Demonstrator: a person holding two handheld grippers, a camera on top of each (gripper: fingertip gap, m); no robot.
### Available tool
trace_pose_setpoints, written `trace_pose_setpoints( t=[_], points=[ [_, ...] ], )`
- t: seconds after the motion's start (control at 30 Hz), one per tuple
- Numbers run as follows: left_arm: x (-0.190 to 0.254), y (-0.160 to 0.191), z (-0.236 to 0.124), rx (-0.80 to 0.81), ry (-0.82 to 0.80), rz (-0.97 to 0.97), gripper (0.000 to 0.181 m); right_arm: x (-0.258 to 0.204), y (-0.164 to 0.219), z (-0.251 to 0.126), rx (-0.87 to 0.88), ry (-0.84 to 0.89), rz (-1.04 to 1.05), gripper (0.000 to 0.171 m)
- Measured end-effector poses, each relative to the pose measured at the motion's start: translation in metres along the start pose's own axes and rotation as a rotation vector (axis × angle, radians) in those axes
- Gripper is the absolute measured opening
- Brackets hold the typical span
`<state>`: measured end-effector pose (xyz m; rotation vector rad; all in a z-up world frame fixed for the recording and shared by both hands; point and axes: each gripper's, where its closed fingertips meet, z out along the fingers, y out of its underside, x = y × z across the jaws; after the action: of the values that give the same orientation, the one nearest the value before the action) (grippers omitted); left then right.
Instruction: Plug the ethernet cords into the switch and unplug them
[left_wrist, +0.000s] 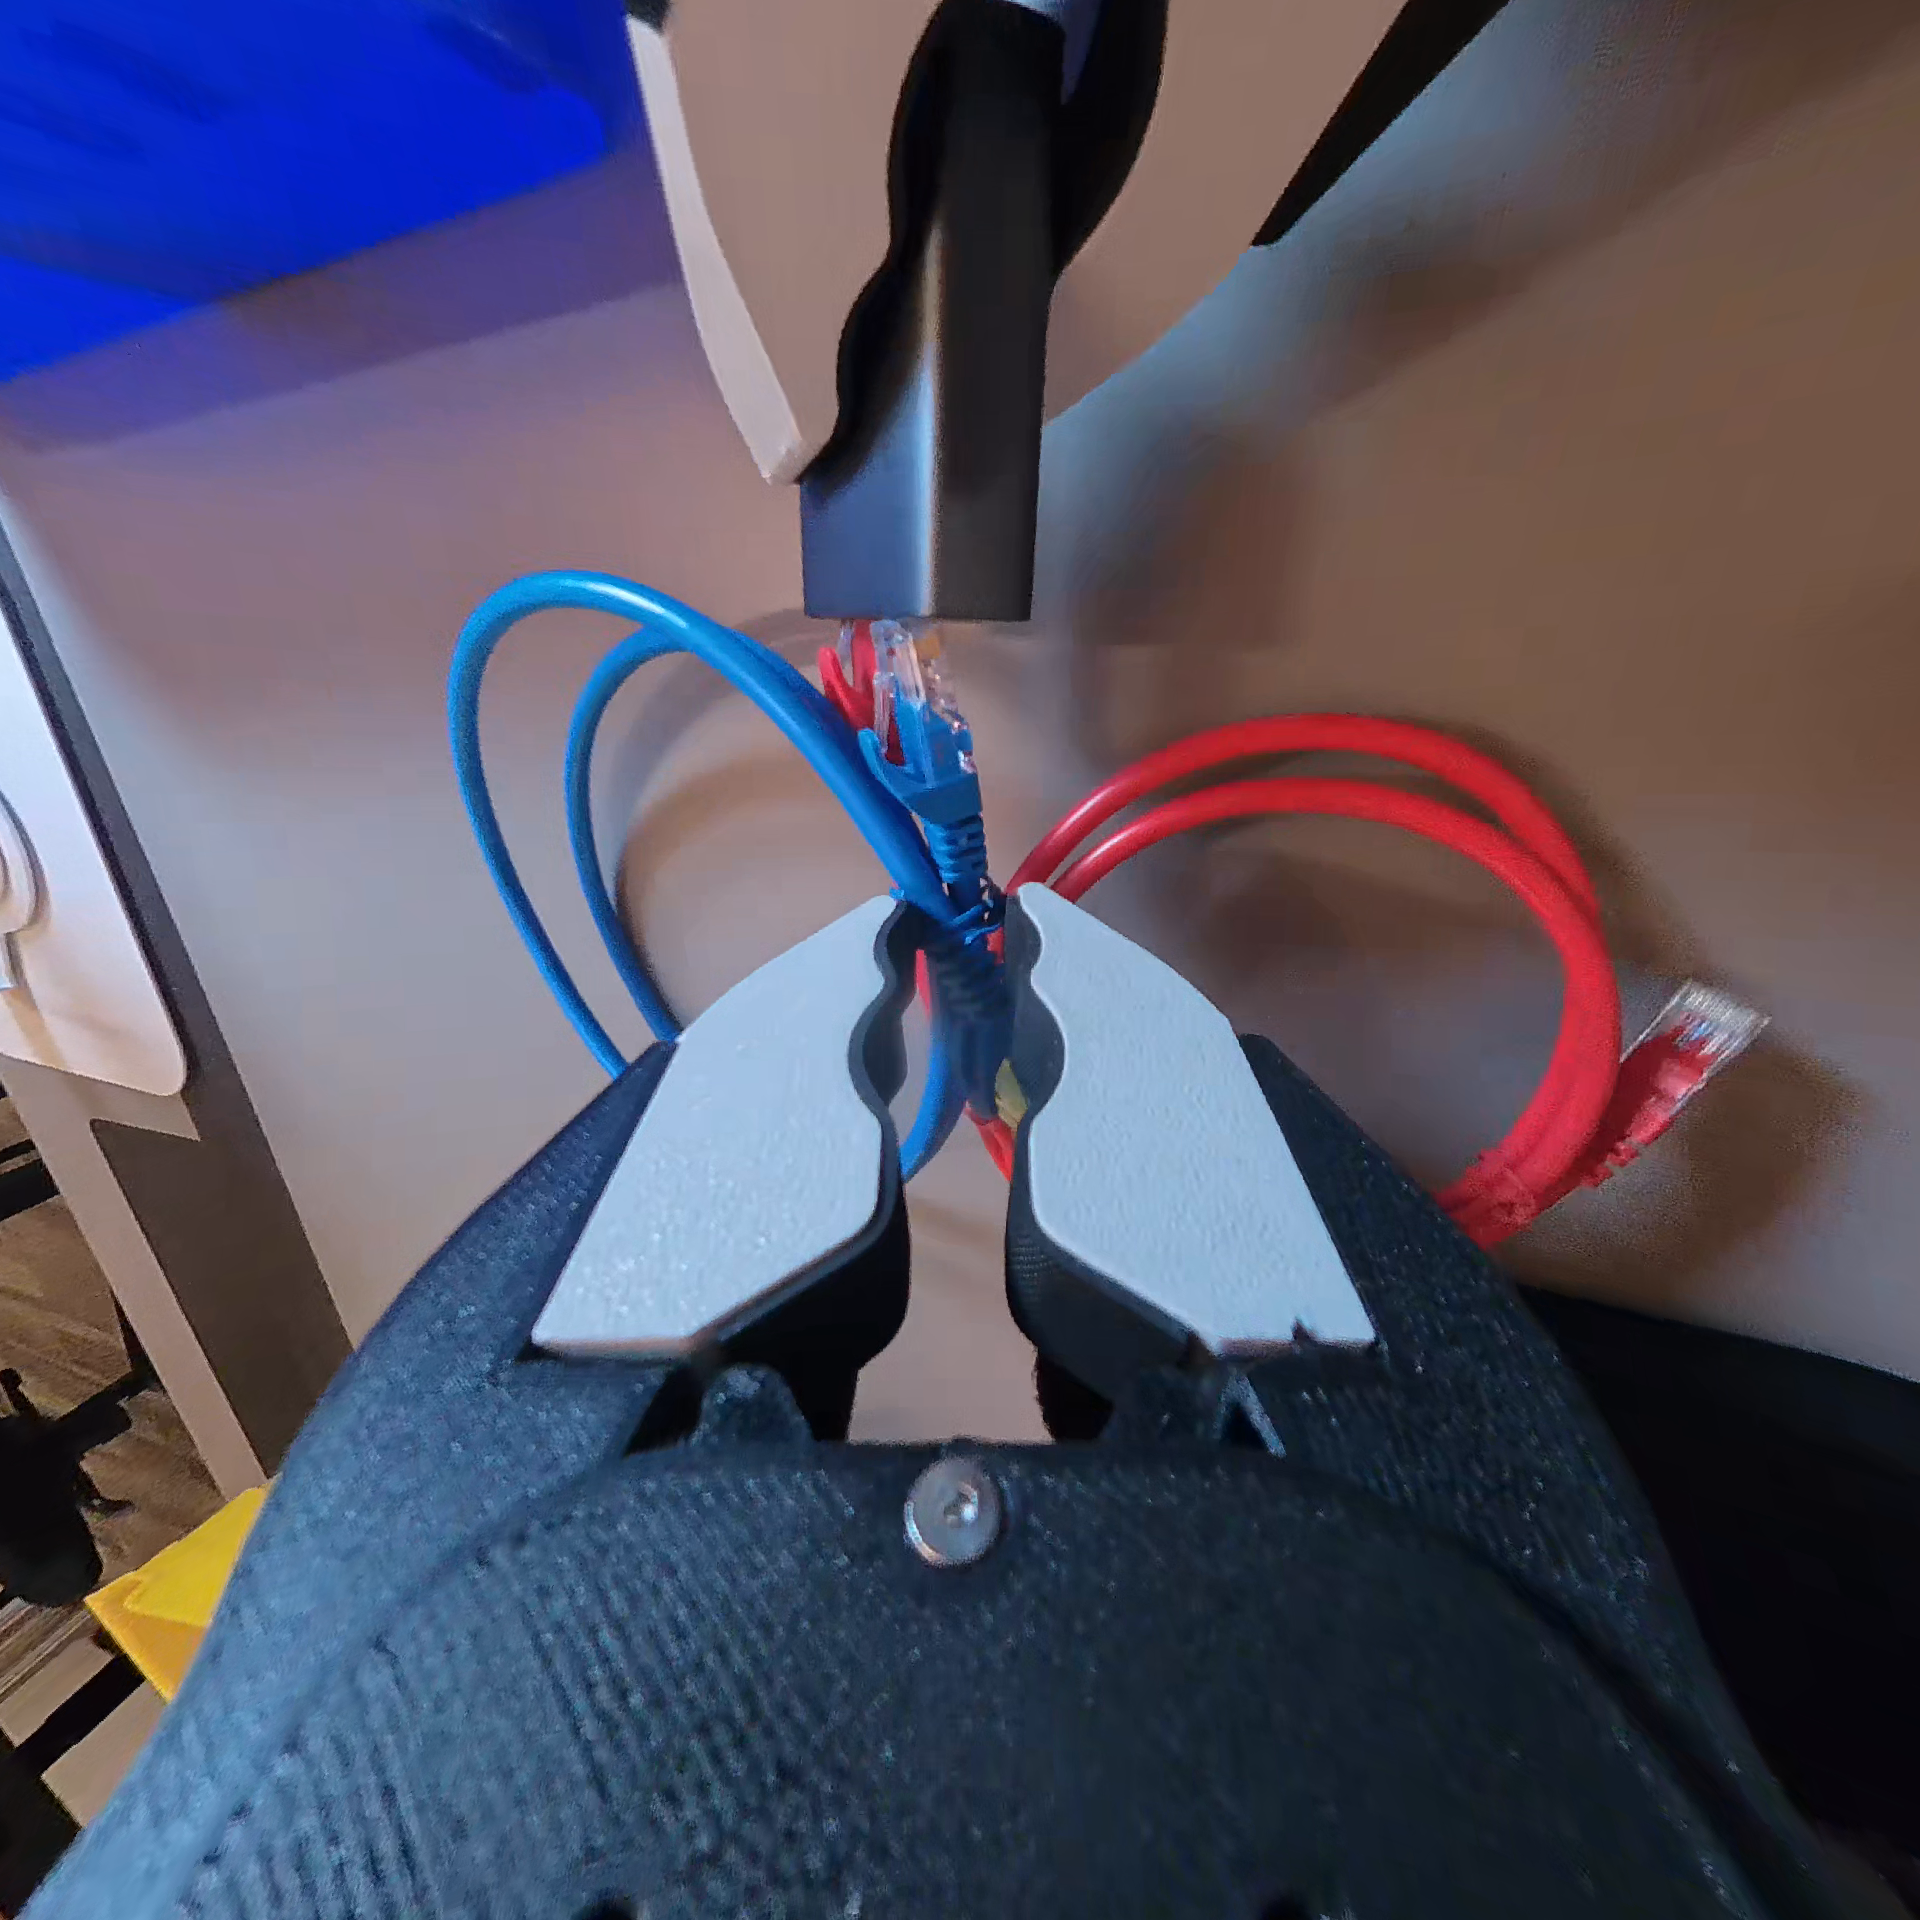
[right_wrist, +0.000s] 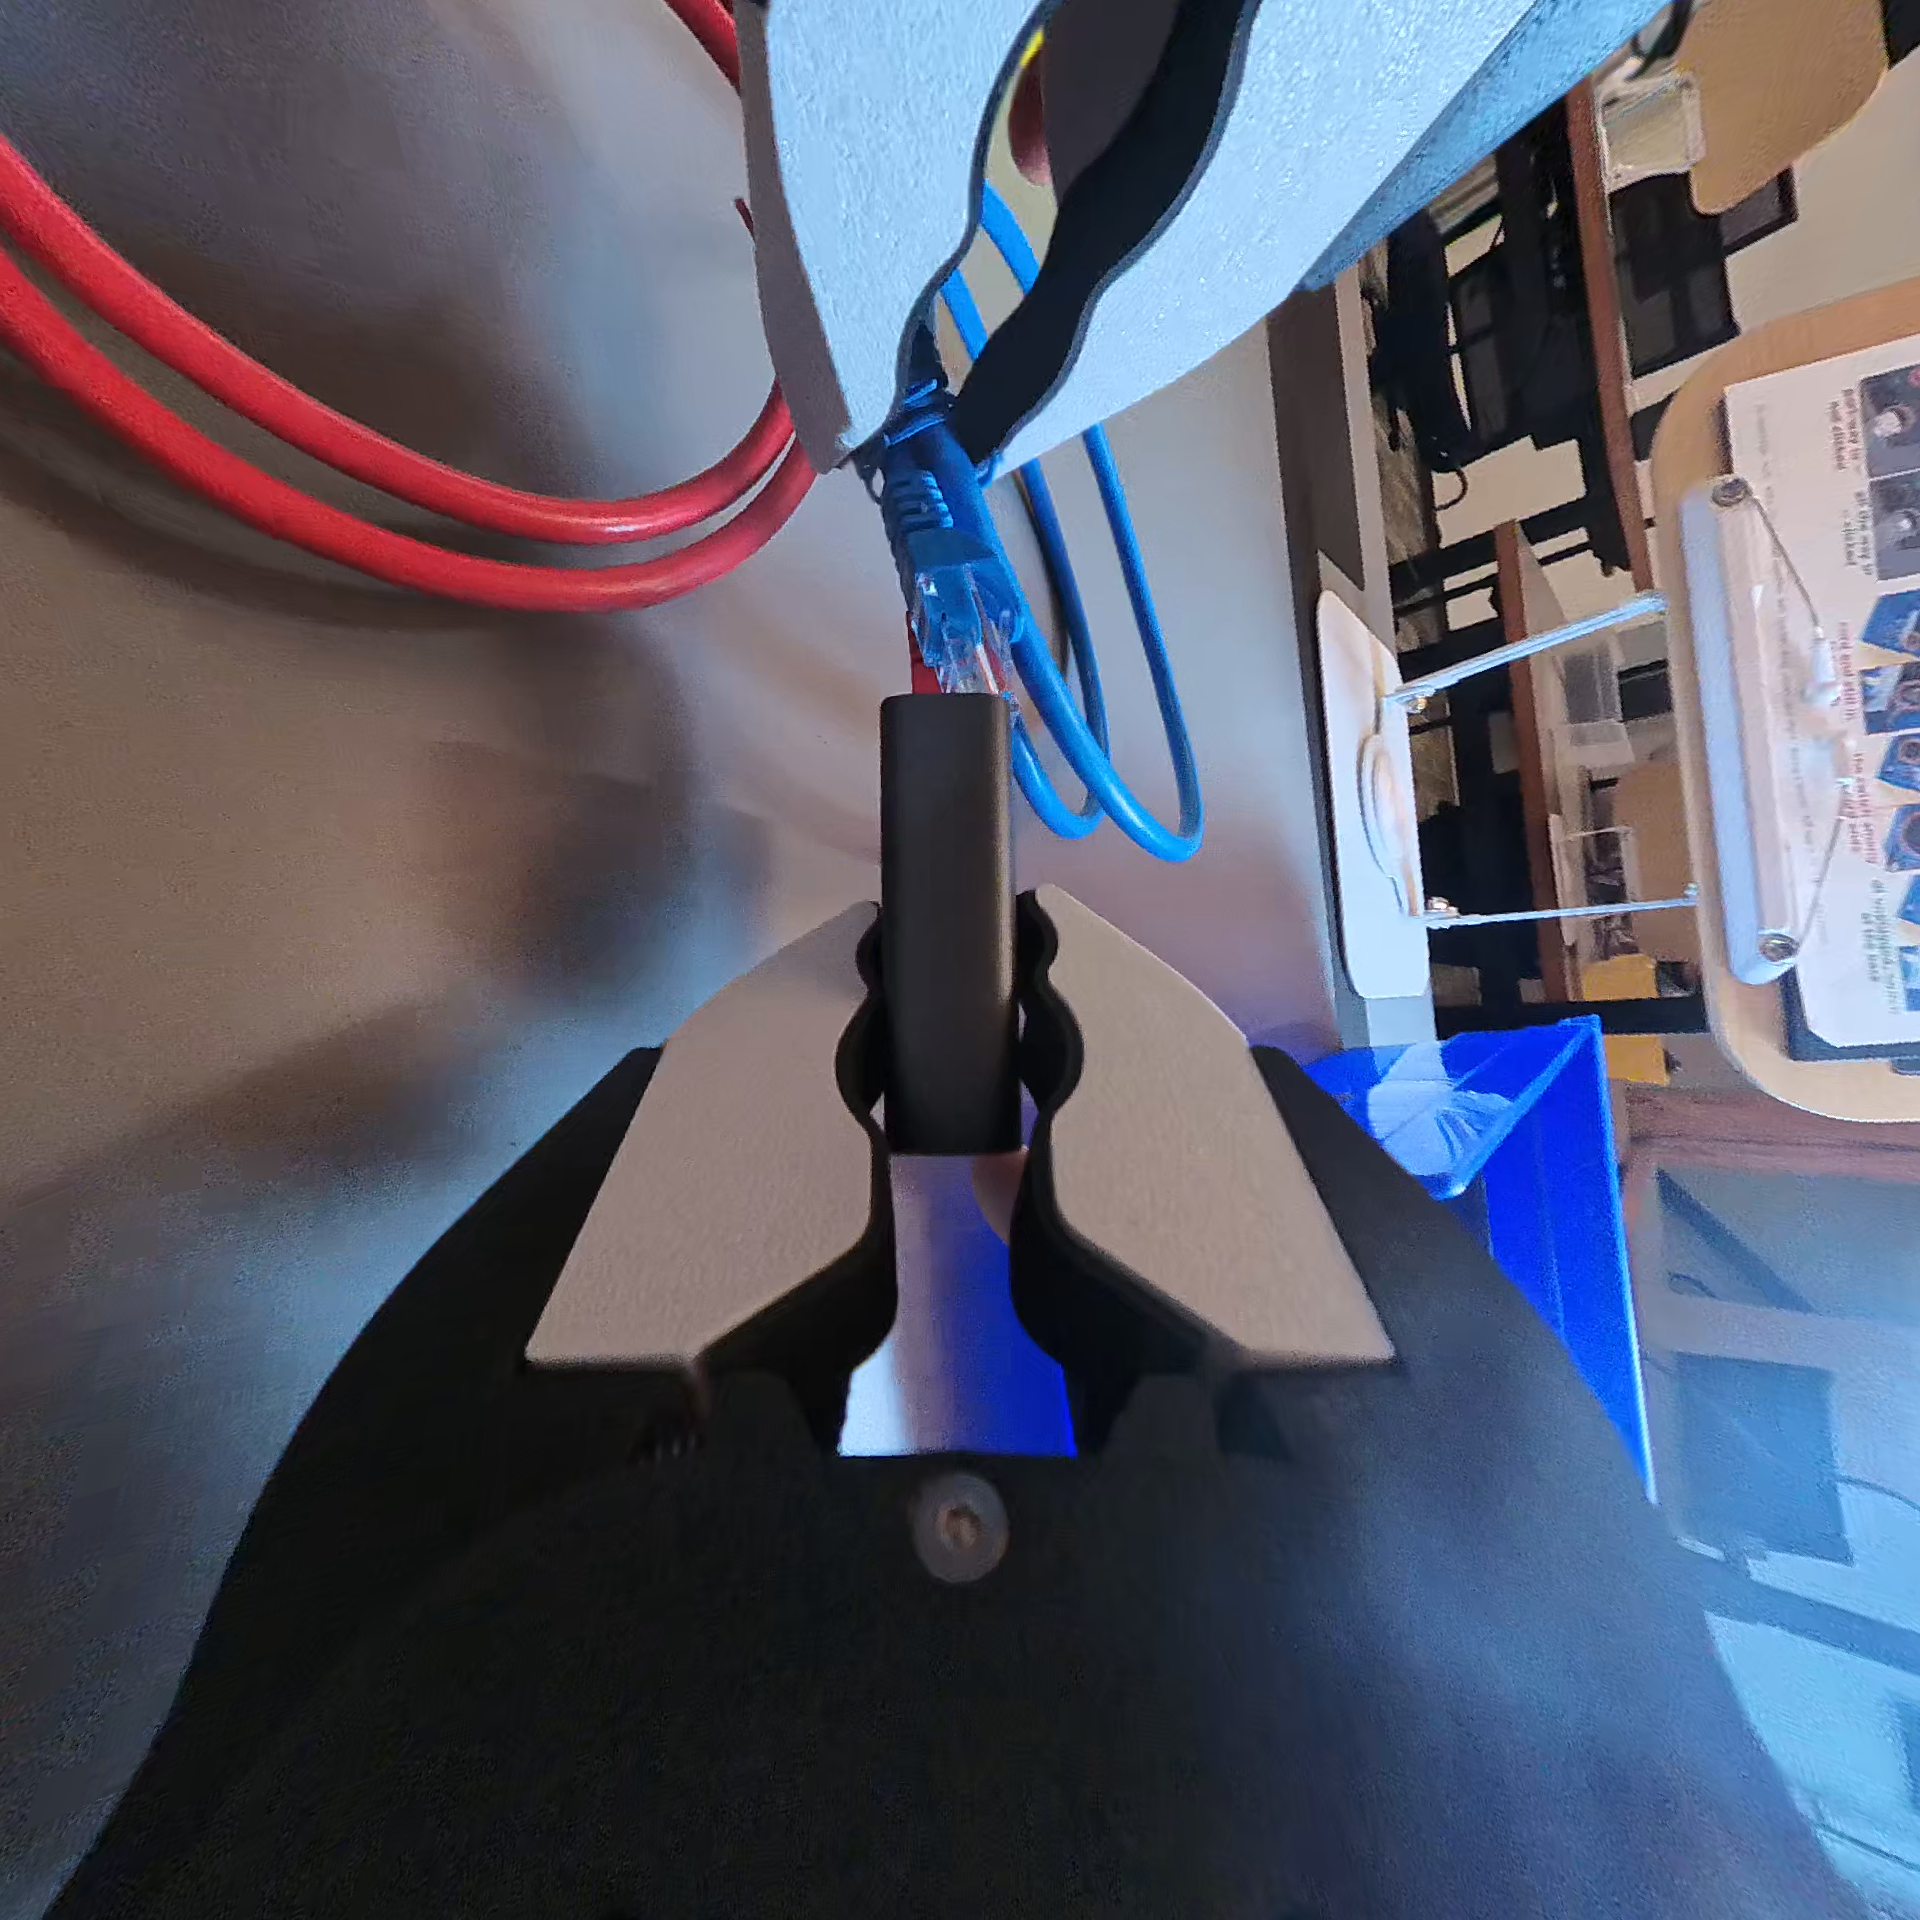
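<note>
Left wrist view shows your left gripper (left_wrist: 961, 914) pinching the blue ethernet cord (left_wrist: 951, 831), plug toward twelve o'clock. Your right gripper (right_wrist: 948, 914) clamps the black switch (right_wrist: 945, 914).

Both grippers (left_wrist: 958, 914) (right_wrist: 948, 914): grey wavy-edged jaws, black textured bodies, one apparently silver screw.

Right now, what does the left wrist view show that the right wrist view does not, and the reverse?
Only the left wrist view shows the free red plug lying on the table and a yellow bin.

Only the right wrist view shows the clipboard.

Both show the left gripper shut on the blue cord, the right gripper holding the black switch, the red cord and the blue bin.
</note>
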<state>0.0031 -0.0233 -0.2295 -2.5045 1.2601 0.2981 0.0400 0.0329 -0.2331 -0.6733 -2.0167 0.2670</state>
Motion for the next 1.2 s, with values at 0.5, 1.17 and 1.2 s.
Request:
trace_pose_setpoints(
  t=[0.5,1.17,1.2],
  points=[
    [0.015,0.006,-0.008,-0.129,0.168,0.074,0.015,-0.013,-0.017,-0.005,0.102,-0.111,0.071,0.022],
    [0.044,0.013,-0.016,-0.251,0.341,0.209,0.016,-0.031,-0.025,-0.007,0.103,-0.21,0.003,0.022],
    [0.043,0.011,-0.017,-0.246,0.337,0.204,0.016,-0.03,-0.024,-0.008,0.1,-0.207,0.006,0.022]
  ],
)
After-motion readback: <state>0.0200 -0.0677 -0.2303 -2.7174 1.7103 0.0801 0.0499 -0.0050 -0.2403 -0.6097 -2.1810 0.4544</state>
